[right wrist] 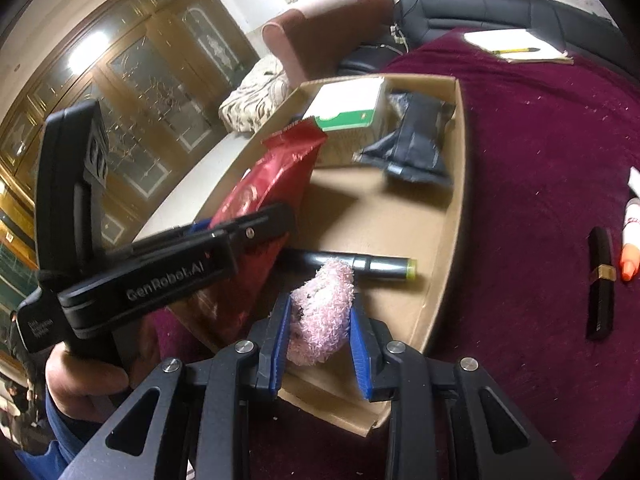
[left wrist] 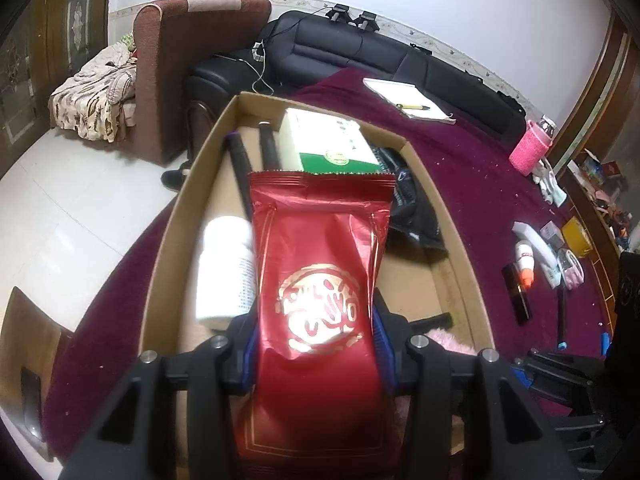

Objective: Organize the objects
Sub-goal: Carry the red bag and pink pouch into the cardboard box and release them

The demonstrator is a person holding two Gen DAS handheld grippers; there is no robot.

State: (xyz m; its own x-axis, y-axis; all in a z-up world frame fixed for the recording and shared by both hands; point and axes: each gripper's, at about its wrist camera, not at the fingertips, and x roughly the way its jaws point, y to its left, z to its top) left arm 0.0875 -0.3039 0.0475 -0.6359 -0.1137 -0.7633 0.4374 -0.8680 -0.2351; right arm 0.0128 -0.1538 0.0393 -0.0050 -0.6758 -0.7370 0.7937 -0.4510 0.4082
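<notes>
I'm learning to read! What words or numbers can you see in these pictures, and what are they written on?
"GenRobot.AI": on the side of the left gripper, seen from the right wrist.
Small white print on that gripper's end: too blurred to read.
Gold emblem on the red packet: ornate, unreadable.
Print on the green and white box: too small.
Print on the white bottle: blurred.
Red marks on the orange-tipped tube: too small.

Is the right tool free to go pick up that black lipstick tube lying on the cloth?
Probably not yet. The right tool is shut on the fluffy pink item over the cardboard box. The black lipstick tube lies uncovered on the maroon cloth, so the path looks free once the tool is emptied.
</notes>
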